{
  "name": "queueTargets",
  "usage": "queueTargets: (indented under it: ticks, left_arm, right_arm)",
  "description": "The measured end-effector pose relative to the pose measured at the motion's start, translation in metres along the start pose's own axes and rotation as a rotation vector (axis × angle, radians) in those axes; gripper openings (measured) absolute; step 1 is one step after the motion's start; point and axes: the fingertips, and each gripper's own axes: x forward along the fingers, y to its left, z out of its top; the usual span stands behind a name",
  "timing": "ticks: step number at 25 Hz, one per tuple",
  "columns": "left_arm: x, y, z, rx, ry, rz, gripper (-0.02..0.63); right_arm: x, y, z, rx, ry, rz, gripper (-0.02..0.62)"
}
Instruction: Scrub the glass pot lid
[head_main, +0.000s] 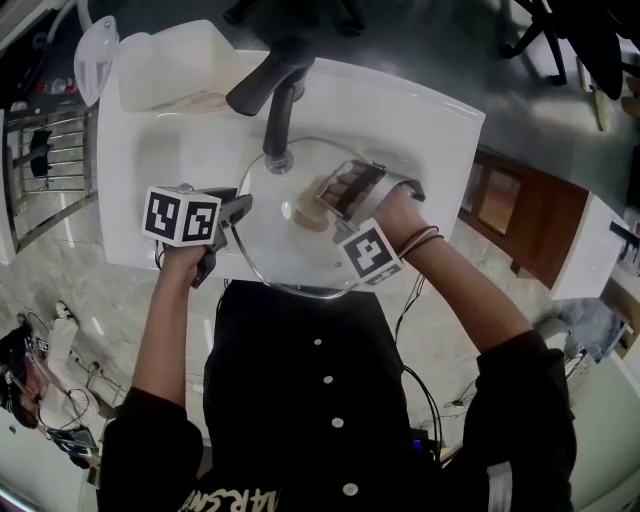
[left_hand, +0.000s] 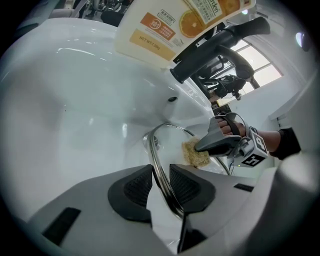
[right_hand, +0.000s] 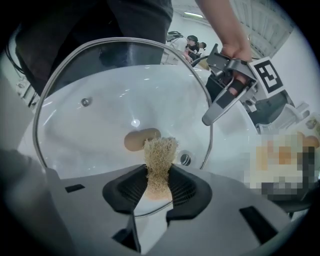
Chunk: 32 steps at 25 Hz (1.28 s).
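The round glass pot lid with a metal rim (head_main: 285, 245) is held over the white sink (head_main: 430, 120), in the middle of the frame. Its rim is clamped in the narrow jaws of the left gripper (left_hand: 160, 182). A beige fibrous scrubber (right_hand: 160, 152) is pinched by the right gripper (right_hand: 159, 186) and appears laid against the glass. The rim grip should be kept firm while overlapping circles are made with moderate pressure.

The right hand-held gripper (right_hand: 159, 181) pinches a fibrous scrubber (right_hand: 161, 150) against the glass lid (right_hand: 90, 132).
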Motion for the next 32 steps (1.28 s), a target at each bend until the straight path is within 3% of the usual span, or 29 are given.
queueTargets:
  ticks: [19,24,26,28,32]
  left_arm:
    - [0.000,0.000,0.000,-0.004,0.008,-0.003,0.126]
    - [0.000,0.000,0.000,-0.029,-0.001,-0.022,0.124]
    - [0.000,0.000,0.001,-0.053,-0.008,-0.039,0.123]
    - [-0.001,0.000,0.001,-0.085,-0.015,-0.061,0.120]
    - [-0.001,0.000,0.002,-0.176,-0.030,-0.114,0.109]
  right_arm:
    - [-0.051,0.086,-0.031,-0.133,0.049,0.306,0.138]
    - [-0.058,0.095,-0.033,-0.169,0.053,0.328,0.138]
    - [-0.058,0.094,-0.033,-0.177,0.059,0.313,0.140]
    - [-0.057,0.081,-0.028,-0.159,0.048,0.238,0.140]
    - [-0.057,0.015,0.018,0.062,-0.088,-0.097,0.140]
